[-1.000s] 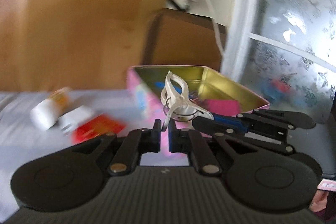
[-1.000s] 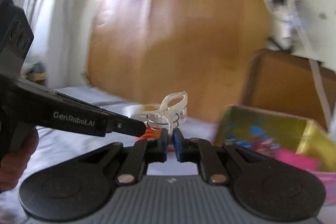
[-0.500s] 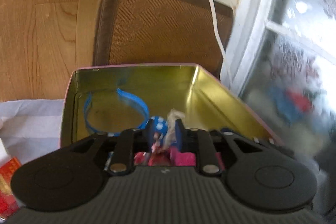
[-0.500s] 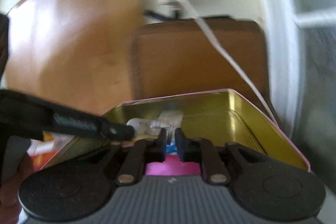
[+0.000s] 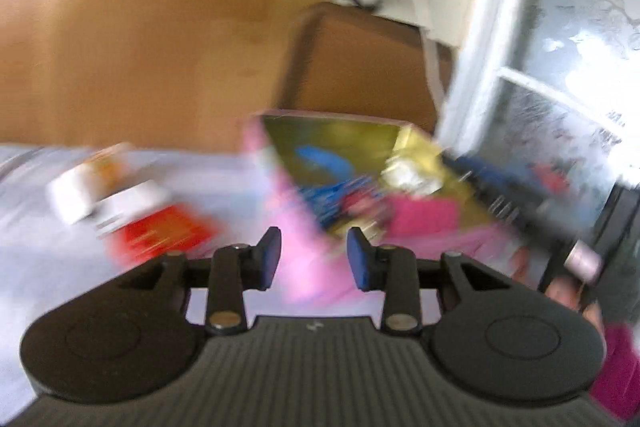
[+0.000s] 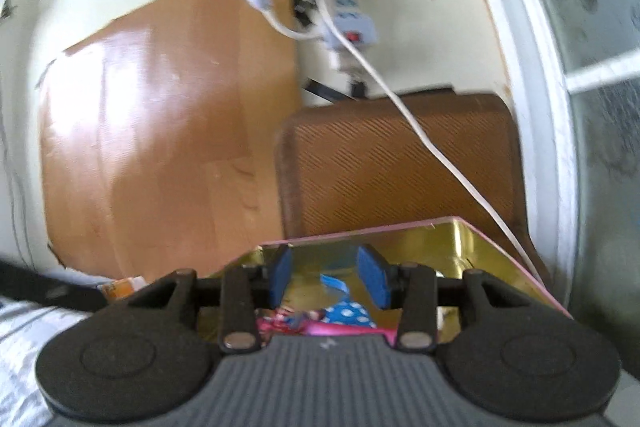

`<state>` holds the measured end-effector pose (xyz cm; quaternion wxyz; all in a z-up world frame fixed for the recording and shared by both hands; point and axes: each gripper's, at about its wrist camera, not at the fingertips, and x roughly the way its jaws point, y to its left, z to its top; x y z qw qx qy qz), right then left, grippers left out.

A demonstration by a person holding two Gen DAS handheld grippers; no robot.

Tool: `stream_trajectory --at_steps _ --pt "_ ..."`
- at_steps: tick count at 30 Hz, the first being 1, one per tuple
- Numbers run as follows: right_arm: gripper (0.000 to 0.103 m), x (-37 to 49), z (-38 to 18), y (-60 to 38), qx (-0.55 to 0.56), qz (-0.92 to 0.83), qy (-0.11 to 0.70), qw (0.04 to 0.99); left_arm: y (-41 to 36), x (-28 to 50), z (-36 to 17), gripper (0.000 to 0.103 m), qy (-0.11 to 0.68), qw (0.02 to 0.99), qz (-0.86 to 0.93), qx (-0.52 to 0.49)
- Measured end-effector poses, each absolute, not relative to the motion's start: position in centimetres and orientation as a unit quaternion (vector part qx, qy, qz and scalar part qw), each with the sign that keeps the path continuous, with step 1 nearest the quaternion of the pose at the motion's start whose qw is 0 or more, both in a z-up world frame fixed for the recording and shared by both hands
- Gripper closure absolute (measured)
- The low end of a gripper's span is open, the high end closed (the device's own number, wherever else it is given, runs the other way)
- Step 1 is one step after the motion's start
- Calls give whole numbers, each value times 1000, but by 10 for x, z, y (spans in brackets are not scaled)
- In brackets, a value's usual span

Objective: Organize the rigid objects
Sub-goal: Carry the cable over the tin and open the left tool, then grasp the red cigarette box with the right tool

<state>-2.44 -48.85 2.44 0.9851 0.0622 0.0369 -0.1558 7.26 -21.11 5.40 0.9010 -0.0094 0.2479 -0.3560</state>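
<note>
A pink tin box [image 5: 304, 247] with a gold inside holds a blue band [image 5: 324, 157], a white clip [image 5: 412, 173], a pink item [image 5: 424, 217] and blue dotted pieces. My left gripper [image 5: 314, 259] is open and empty, drawn back in front of the tin's near corner; this view is blurred. My right gripper [image 6: 326, 277] is open and empty, just above the tin [image 6: 472, 239], over the blue dotted item [image 6: 348, 313] and pink pieces [image 6: 280, 323]. The right gripper's body [image 5: 520, 203] shows at the tin's right side in the left wrist view.
A white bottle [image 5: 84, 187], a white box [image 5: 132, 207] and a red packet [image 5: 164, 231] lie on the grey cloth left of the tin. A brown chair back [image 6: 400, 163], a wooden board [image 6: 160, 131], a white cable [image 6: 420, 131] and a window [image 5: 560, 87] stand behind.
Both grippers were shut on white clips, carried them over the tin and have opened. The left gripper has pulled back and left; a white clip now lies in the tin.
</note>
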Motion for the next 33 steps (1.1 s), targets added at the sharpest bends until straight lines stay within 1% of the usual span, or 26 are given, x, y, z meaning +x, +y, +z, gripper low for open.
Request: stream_trajectory --at_steps 4,9,12,15,17,19,20,21,22,23,25,28,29,30,33 --pt "64 -24 30 -465 62 -129 51 988 -123 70 23 65 259 928 -268 4" --pt "64 -15 46 -408 57 -33 89 994 -55 86 -7 65 268 948 -164 42" --pt "62 11 46 -366 50 15 130 990 -34 101 -16 65 273 949 -154 2" --pt "61 47 36 -331 36 24 170 984 -29 109 -17 64 274 945 -176 -33" --pt "51 77 28 -314 25 15 204 978 -26 110 -17 63 273 943 -187 -45" --pt "33 101 18 -307 30 11 232 972 -23 110 -20 63 273 940 -196 -61" --pt "27 114 14 -303 20 -1 241 970 -19 108 -21 62 272 938 -201 -70" --pt "15 127 12 -301 3 -15 246 969 -17 108 -21 62 272 937 -205 -80" --pt "10 139 10 -300 -11 -22 252 967 -14 108 -22 62 272 935 -209 -88" --pt "10 149 8 -300 -19 -24 262 965 -14 109 -23 62 272 934 -212 -95" --pt "4 175 6 -304 -17 -34 295 955 -13 108 -23 62 271 932 -218 -101" --pt "2 205 -5 -317 -12 -45 345 937 -14 106 -22 59 266 932 -225 -102" --pt "3 213 -12 -324 -6 -52 373 926 -13 106 -22 57 263 932 -227 -104" --pt "6 210 -17 -328 5 -49 380 924 -12 105 -22 57 261 932 -228 -107" --pt "7 182 -12 -318 29 -27 367 929 -9 106 -22 56 258 931 -230 -115"
